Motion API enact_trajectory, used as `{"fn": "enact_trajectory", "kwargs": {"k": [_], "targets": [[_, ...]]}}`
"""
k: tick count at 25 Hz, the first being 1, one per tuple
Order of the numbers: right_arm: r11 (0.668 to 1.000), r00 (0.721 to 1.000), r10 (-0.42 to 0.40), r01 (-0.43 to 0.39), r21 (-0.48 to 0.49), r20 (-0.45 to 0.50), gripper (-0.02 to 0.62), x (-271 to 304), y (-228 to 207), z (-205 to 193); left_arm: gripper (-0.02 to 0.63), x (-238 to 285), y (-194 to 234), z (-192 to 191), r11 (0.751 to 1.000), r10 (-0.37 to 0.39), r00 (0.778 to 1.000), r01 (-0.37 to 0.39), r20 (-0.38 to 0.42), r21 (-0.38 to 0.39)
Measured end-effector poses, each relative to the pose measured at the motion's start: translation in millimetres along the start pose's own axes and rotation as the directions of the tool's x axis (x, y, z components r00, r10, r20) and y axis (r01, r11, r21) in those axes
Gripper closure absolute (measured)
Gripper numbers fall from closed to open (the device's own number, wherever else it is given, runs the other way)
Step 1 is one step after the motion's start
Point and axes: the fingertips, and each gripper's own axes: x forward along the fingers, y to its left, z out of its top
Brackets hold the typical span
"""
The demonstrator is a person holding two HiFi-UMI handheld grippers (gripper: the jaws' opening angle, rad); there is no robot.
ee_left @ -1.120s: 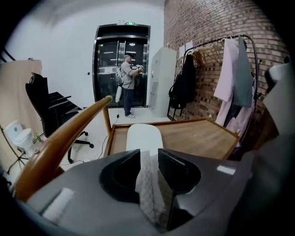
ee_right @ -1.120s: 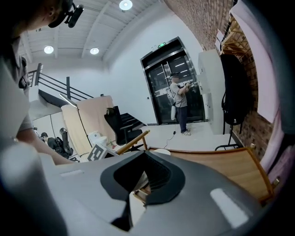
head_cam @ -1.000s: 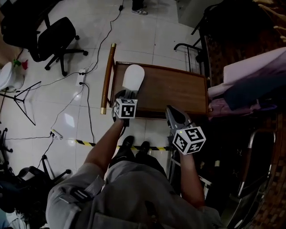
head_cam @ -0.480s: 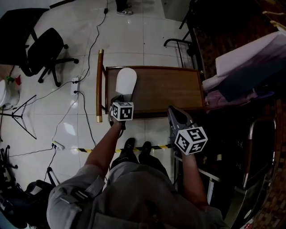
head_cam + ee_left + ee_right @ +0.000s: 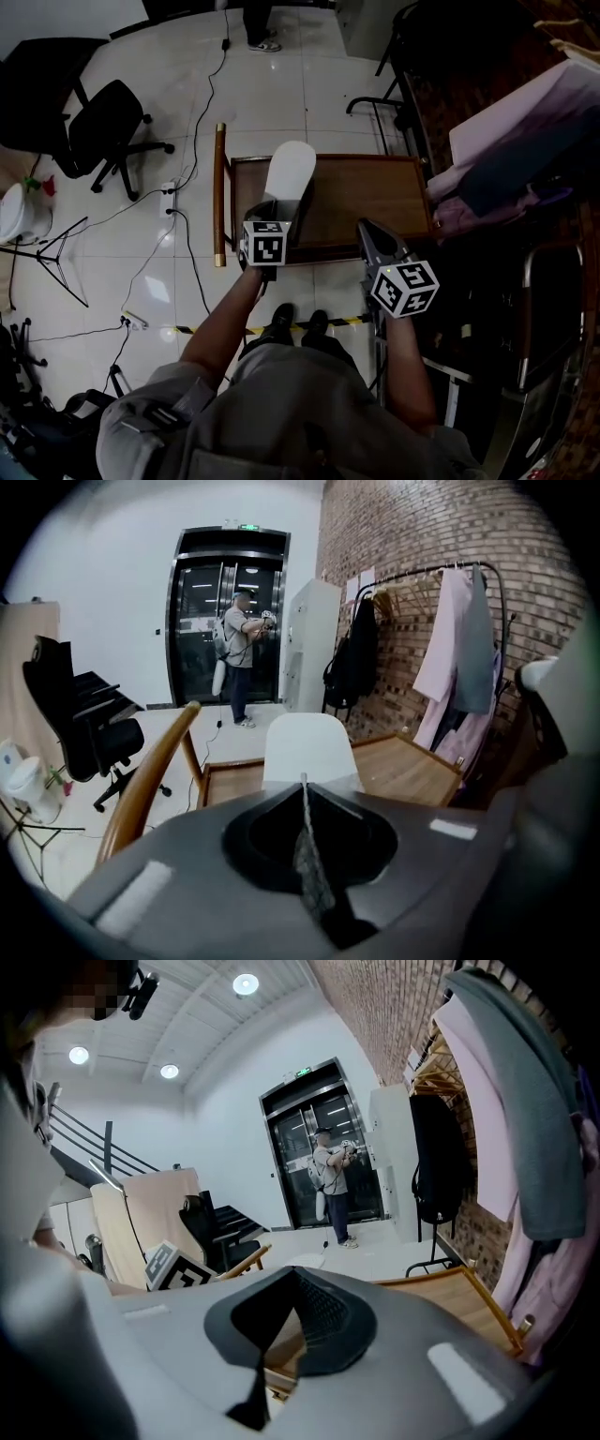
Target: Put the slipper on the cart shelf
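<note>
Head view, change: the left tongs (image 5: 277, 210) have just closed on the slipper (image 5: 289, 169)'s near end, and it now sits higher than before.
Slipper: plain white oval, tilted over the cart shelf (image 5: 366, 192)'s left part.
Right tongs (image 5: 373, 240): slightly apart, empty.
Room: the shelf's right part is bare, inside a raised rim.

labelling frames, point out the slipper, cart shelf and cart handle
slipper (image 5: 289, 169), head view, middle of its white surface
cart shelf (image 5: 366, 199), head view, bare wood right of slipper
cart handle (image 5: 221, 197), head view, mid bar

Overhead view; two low views across cart (image 5: 366, 202)
</note>
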Motion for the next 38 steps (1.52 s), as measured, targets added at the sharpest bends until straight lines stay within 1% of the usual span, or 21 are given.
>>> {"fn": "enact_trajectory", "kwargs": {"k": [3, 6, 9, 12, 14, 17, 20, 25, 30, 32, 35, 38], "targets": [[1.000, 1.000, -0.009, 0.009, -0.007, 0.024, 0.597, -3.6, -0.8, 10.6, 0.588, -18.7, -11.0, 28.4, 0.999, -0.041, 0.997, 0.042, 0.060, -0.023], [0.999, 0.998, -0.031, 0.032, -0.013, 0.051, 0.597, -10.7, -0.8, 19.1, 0.588, -37.0, -23.2, 50.9, 0.994, -0.098, 0.989, 0.102, 0.109, -0.035], [0.997, 0.995, -0.070, 0.071, -0.012, 0.078, 0.597, -23.7, -2.2, 24.1, 0.588, -53.8, -40.6, 64.8, 0.985, -0.168, 0.975, 0.172, 0.143, -0.016], [0.993, 0.989, -0.116, 0.117, -0.005, 0.095, 0.597, -37.1, -5.2, 24.6, 0.588, -64.8, -63.6, 69.2, 0.967, -0.252, 0.955, 0.254, 0.158, 0.011], [0.988, 0.983, -0.153, 0.154, 0.003, 0.104, 0.597, -48.9, -8.6, 22.3, 0.588, -68.4, -83.5, 66.5, 0.949, -0.315, 0.937, 0.312, 0.150, 0.042], [0.975, 0.968, -0.223, 0.222, 0.021, 0.120, 0.597, -76.3, -16.3, 16.0, 0.588, -72.9, -119.0, 56.4, 0.913, -0.406, 0.906, 0.398, 0.118, 0.089], [0.956, 0.947, -0.293, 0.290, 0.048, 0.130, 0.597, -109.4, -23.9, 5.3, 0.588, -78.7, -152.5, 44.6, 0.878, -0.473, 0.877, 0.461, 0.082, 0.131], [0.923, 0.910, -0.384, 0.373, 0.096, 0.153, 0.597, -166.6, -31.0, -11.4, 0.588, -98.5, -202.6, 31.0, 0.828, -0.544, 0.838, 0.529, 0.043, 0.186], [0.899, 0.878, -0.438, 0.420, 0.128, 0.194, 0.597, -231.9, -25.5, -30.6, 0.588, -139.6, -256.0, 7.9, 0.774, -0.609, 0.793, 0.593, 0.006, 0.219], [0.888, 0.863, -0.458, 0.436, 0.144, 0.213, 0.597, -263.9, -19.7, -42.1, 0.588, -158.6, -277.1, -5.8, 0.759, -0.622, 0.783, 0.604, -0.003, 0.244], [0.875, 0.845, -0.483, 0.457, 0.159, 0.229, 0.597, -316.0, -9.3, -61.0, 0.588, -193.0, -309.4, -27.4, 0.742, -0.637, 0.771, 0.615, -0.007, 0.268], [0.856, 0.823, -0.516, 0.487, 0.174, 0.238, 0.597, -369.6, 2.8, -80.1, 0.588, -232.5, -341.2, -55.3, 0.712, -0.662, 0.749, 0.640, -0.026, 0.289]]}}
